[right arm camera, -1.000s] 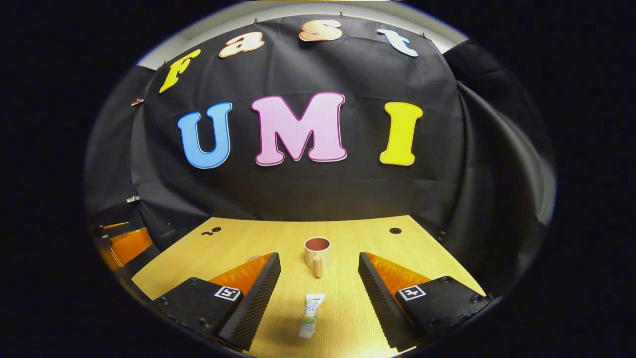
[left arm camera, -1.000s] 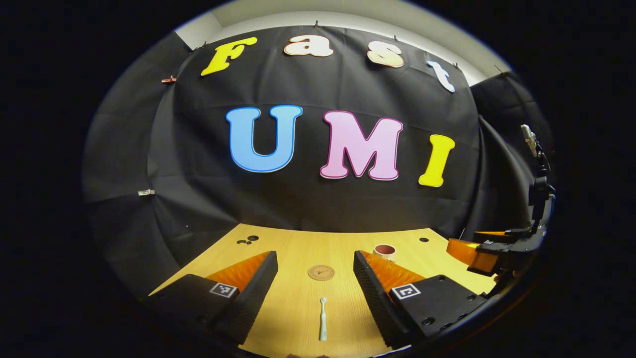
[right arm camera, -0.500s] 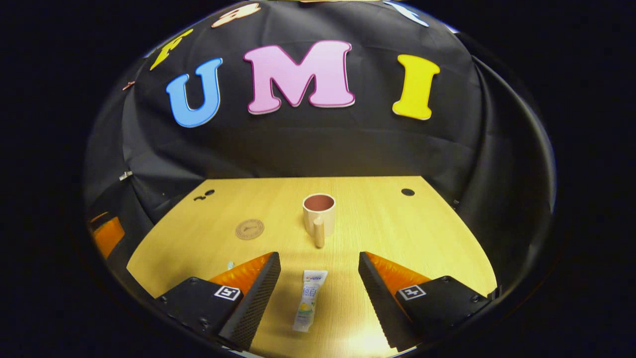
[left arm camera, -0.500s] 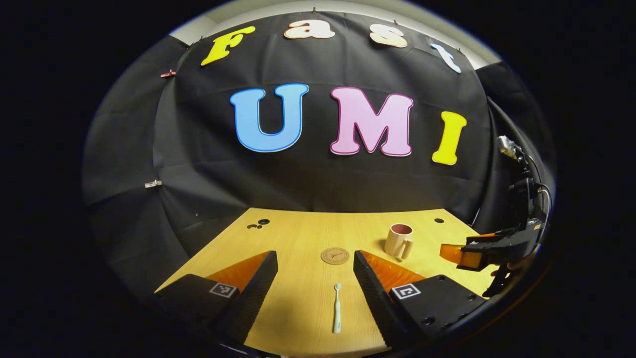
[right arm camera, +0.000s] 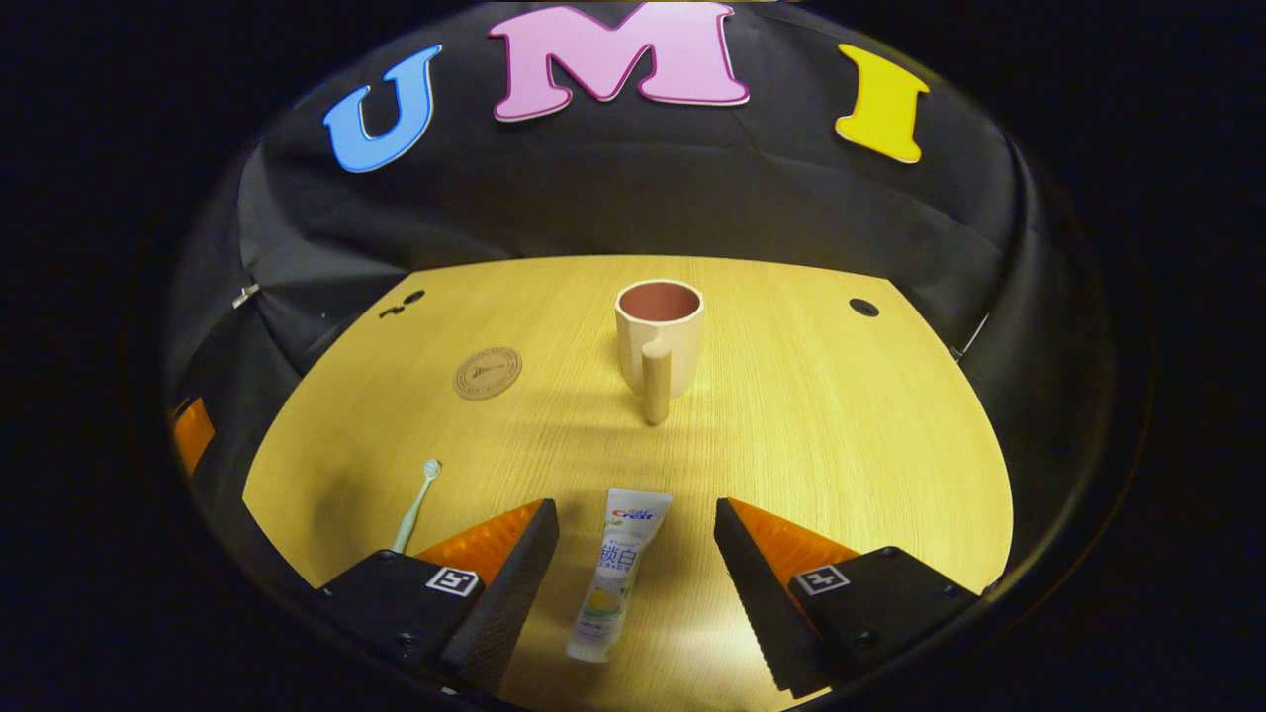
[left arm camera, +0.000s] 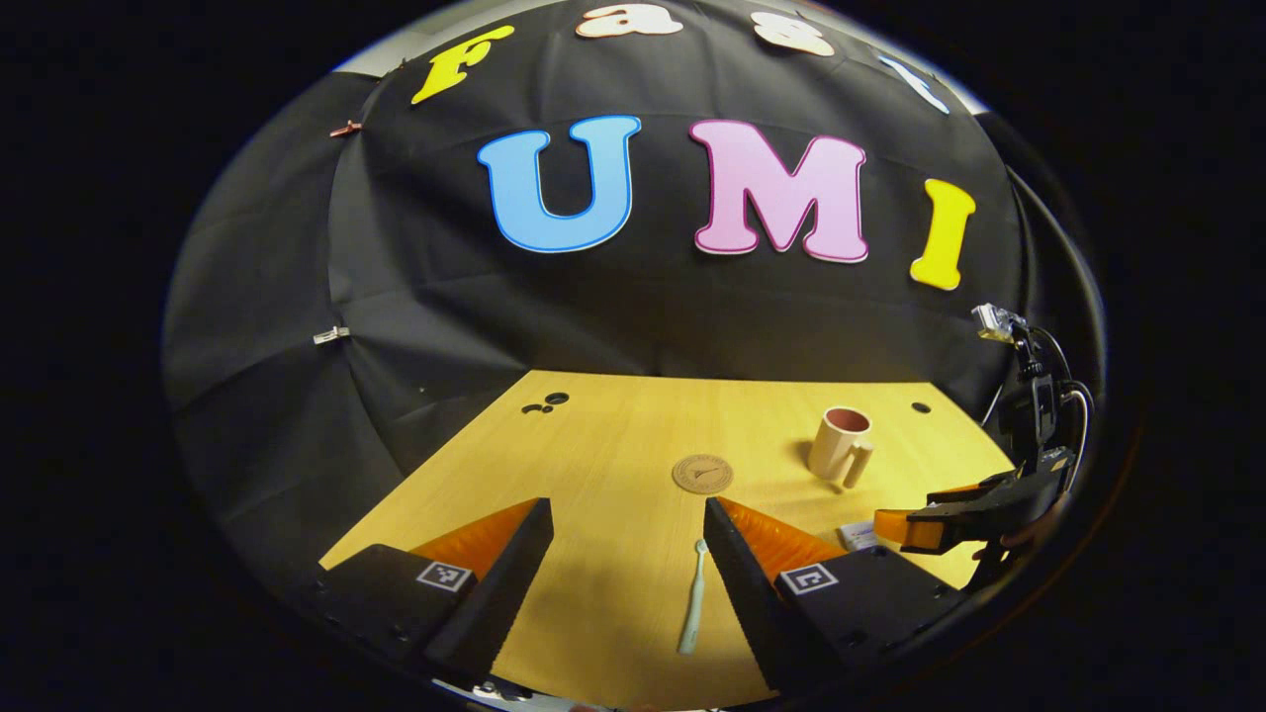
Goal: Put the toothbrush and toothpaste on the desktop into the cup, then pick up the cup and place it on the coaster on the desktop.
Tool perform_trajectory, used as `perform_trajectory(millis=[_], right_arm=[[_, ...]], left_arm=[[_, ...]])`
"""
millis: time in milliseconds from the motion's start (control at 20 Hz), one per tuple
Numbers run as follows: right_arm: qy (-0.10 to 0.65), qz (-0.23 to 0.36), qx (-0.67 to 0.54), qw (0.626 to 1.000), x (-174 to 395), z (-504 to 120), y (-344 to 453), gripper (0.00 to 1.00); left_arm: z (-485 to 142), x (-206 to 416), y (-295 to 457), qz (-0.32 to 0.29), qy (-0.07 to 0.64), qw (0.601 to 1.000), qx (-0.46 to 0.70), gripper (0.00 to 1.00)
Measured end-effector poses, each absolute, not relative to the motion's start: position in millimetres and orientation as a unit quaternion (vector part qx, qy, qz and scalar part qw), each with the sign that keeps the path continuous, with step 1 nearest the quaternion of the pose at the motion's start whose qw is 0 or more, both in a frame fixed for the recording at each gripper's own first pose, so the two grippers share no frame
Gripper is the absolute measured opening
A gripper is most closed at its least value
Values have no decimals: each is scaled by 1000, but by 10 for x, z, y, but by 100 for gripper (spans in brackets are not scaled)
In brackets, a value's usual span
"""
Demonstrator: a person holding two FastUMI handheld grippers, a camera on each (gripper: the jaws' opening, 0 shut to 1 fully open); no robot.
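A pale toothbrush (left arm camera: pixel 693 597) lies on the wooden desktop (left arm camera: pixel 613 435) between the fingers of my left gripper (left arm camera: pixel 625 529), which is open above it. The toothbrush (right arm camera: pixel 416 502) also shows at the left in the right gripper view. A white toothpaste tube (right arm camera: pixel 616 572) lies between the fingers of my right gripper (right arm camera: pixel 635 529), also open. A beige cup (right arm camera: pixel 660 341) with a dark red inside stands upright beyond the tube, handle toward me. The cup (left arm camera: pixel 840 447) stands right of the round brown coaster (left arm camera: pixel 702 473). The coaster (right arm camera: pixel 488 372) sits left of the cup. The right gripper (left arm camera: pixel 940 519) appears at the far right.
The desktop has small dark holes at the back left (left arm camera: pixel 546 403) and one at the back right (right arm camera: pixel 863 308). Black cloth walls close in behind and on both sides. The desk's far edge runs along the cloth.
Both gripper views have tipped downward and moved forward over the desk. The toothbrush and the tube now lie farther in between the fingers. The cup and coaster look nearer.
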State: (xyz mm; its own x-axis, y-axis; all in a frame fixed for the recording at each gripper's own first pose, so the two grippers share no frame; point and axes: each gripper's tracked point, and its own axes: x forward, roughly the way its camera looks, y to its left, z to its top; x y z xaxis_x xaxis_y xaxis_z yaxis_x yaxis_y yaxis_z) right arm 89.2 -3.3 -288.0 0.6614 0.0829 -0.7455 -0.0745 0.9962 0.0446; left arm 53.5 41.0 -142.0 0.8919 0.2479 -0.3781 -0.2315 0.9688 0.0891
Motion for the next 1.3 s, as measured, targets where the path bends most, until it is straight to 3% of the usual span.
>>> perform_trajectory(millis=[450, 1100, 1250, 1300], right_arm=[[499, 54, -25, 865, 751, -3447, 77, 99], [543, 13, -6, 839, 564, -3714, 54, 96], [554, 2, 0, 832, 588, -3729, 129, 86], [557, 5, 0, 831, 585, -3725, 151, 75]], left_arm=[[-1591, 482, 481, 166, 233, 958, 13, 99], [-1822, 258, 559, 155, 273, 949, 8, 99], [-1897, 247, 593, 147, 277, 950, -3, 99], [-1914, 246, 614, 146, 279, 949, -8, 99]])
